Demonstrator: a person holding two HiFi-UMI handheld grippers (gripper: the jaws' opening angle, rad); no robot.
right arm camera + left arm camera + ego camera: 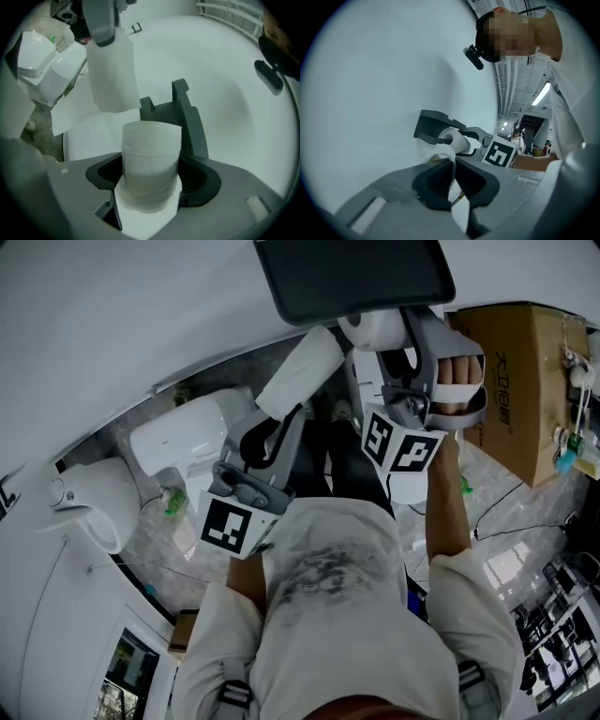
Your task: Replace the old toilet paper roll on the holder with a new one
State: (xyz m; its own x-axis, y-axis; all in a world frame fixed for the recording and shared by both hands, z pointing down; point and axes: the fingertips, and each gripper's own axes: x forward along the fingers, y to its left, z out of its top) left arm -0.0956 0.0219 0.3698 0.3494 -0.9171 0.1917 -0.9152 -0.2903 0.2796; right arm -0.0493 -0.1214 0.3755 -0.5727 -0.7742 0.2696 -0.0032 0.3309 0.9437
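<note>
My right gripper (389,343) (151,174) is shut on a white toilet paper roll (373,329) (151,154), which stands upright between its pads. Right behind the roll is the dark grey holder (352,277) (183,117) on the white wall. My left gripper (281,427) (453,161) is shut on the loose end of the paper (440,153). That sheet (302,373) (112,70) stretches from the left gripper toward the roll. In the left gripper view the roll (452,138) sits by the holder (433,124), ahead of the shut jaws.
A white toilet (192,432) (44,61) stands on the marble floor below the holder, with another white fixture (94,498) to its left. A cardboard box (520,371) with cables stands at the right. The person's torso fills the lower head view.
</note>
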